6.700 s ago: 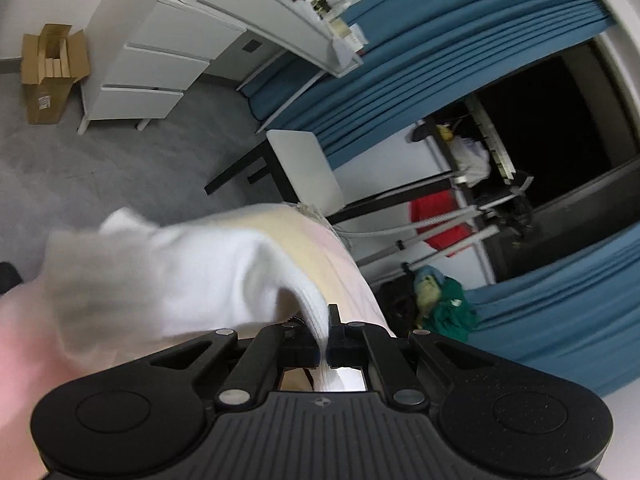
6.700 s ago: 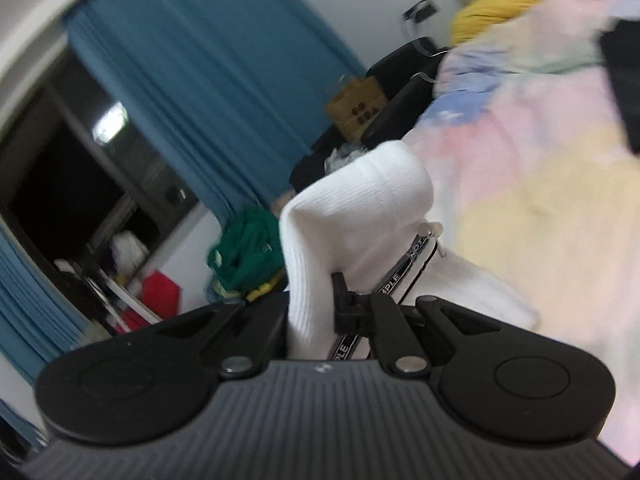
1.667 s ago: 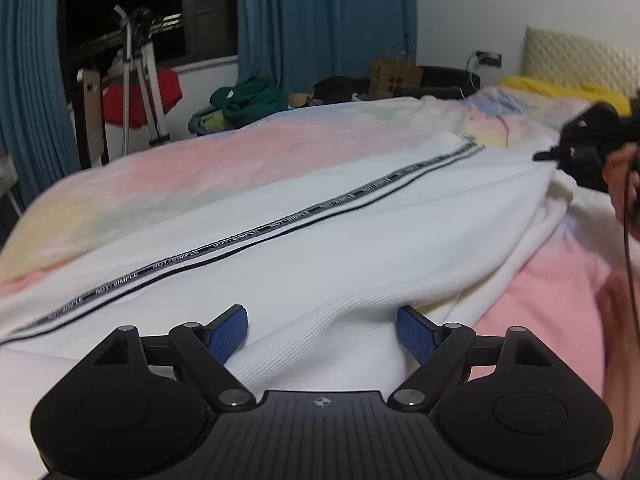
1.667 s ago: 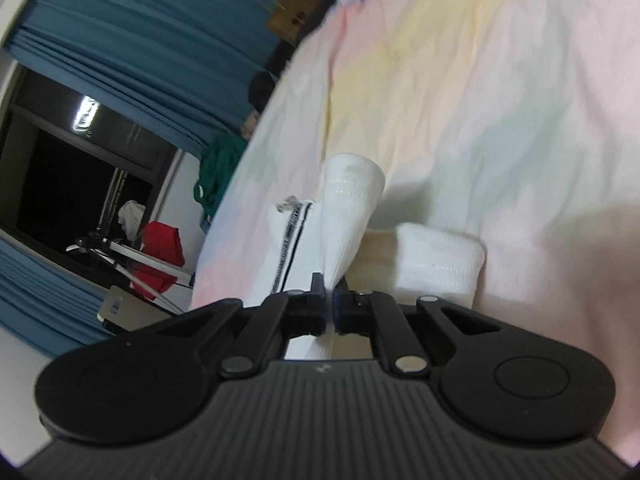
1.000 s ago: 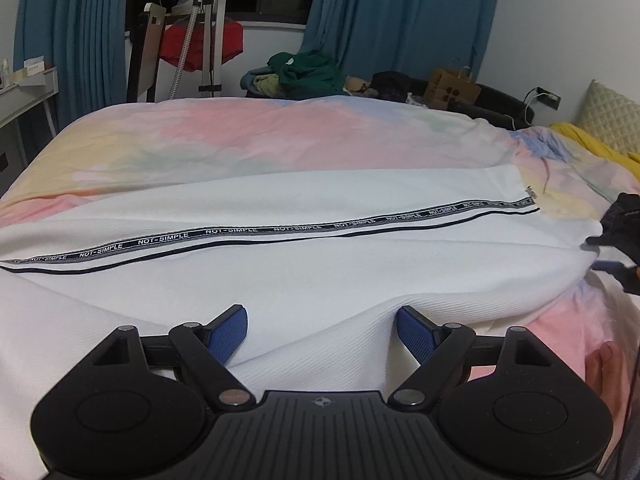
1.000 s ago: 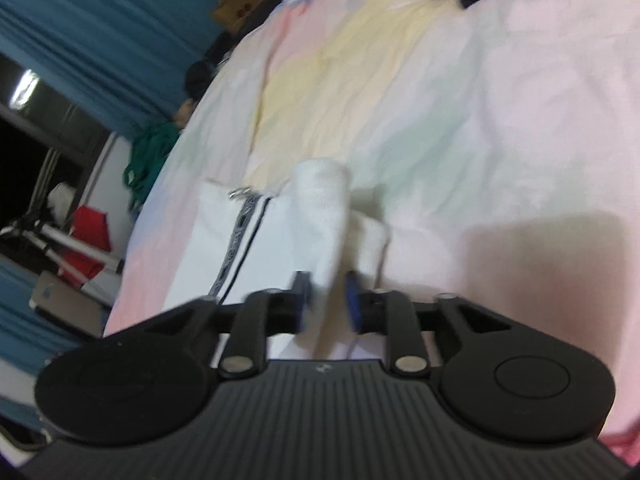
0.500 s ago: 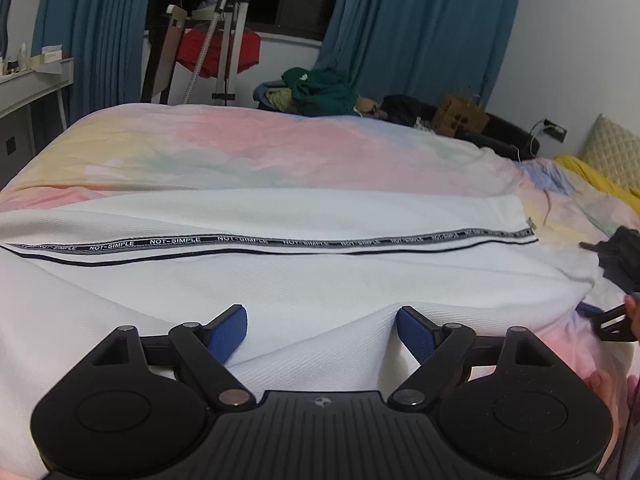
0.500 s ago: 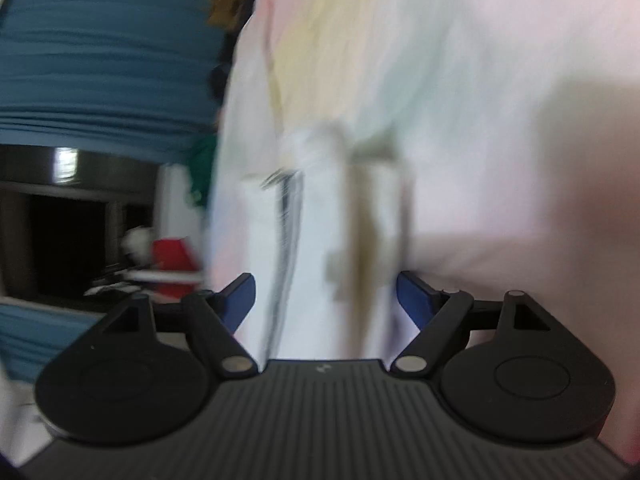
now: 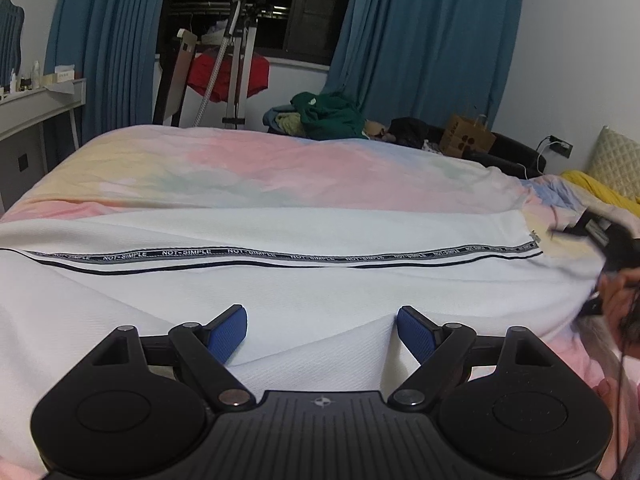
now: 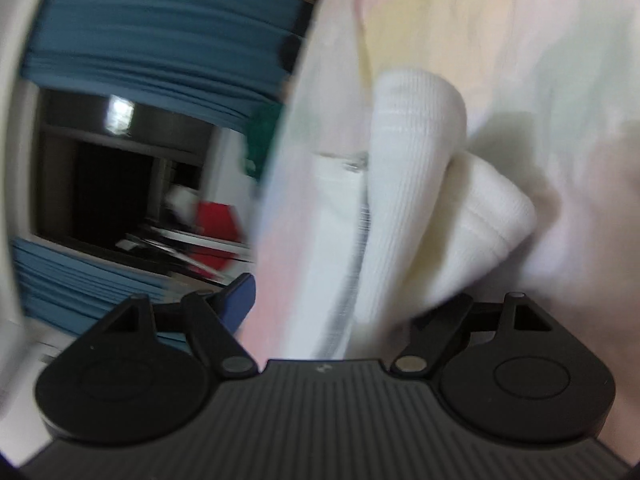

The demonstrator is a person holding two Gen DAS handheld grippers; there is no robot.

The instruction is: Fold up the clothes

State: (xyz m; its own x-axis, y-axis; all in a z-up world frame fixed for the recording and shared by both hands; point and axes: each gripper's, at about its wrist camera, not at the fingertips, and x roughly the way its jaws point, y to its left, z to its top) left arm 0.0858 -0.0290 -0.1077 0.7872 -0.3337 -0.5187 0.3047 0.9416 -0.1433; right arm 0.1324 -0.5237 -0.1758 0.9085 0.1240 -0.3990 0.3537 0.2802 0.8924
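White trousers (image 9: 320, 280) with a black lettered side stripe (image 9: 280, 258) lie stretched lengthwise across the pastel bedspread (image 9: 280, 168). My left gripper (image 9: 320, 330) hovers open at their near edge, with a raised crease of the cloth between its blue pads (image 9: 226, 330), which do not press on it. In the blurred right wrist view, the two ribbed white cuffs (image 10: 416, 152) lie on the bed. My right gripper (image 10: 344, 308) stands open around the leg end, which lies loose between its fingers. The right gripper (image 9: 608, 240) also shows at the far right, in a hand.
A green clothes pile (image 9: 326, 114) and a brown paper bag (image 9: 466, 142) sit beyond the bed. A rack with a red garment (image 9: 228, 76) stands by the dark window. A white desk (image 9: 36, 108) is at left; a pillow (image 9: 616, 168) and yellow blanket (image 9: 596, 188) are at right.
My right gripper has let go of the cuff, spread its jaws wide and dropped closer to the bed. The left gripper stayed open and turned only slightly.
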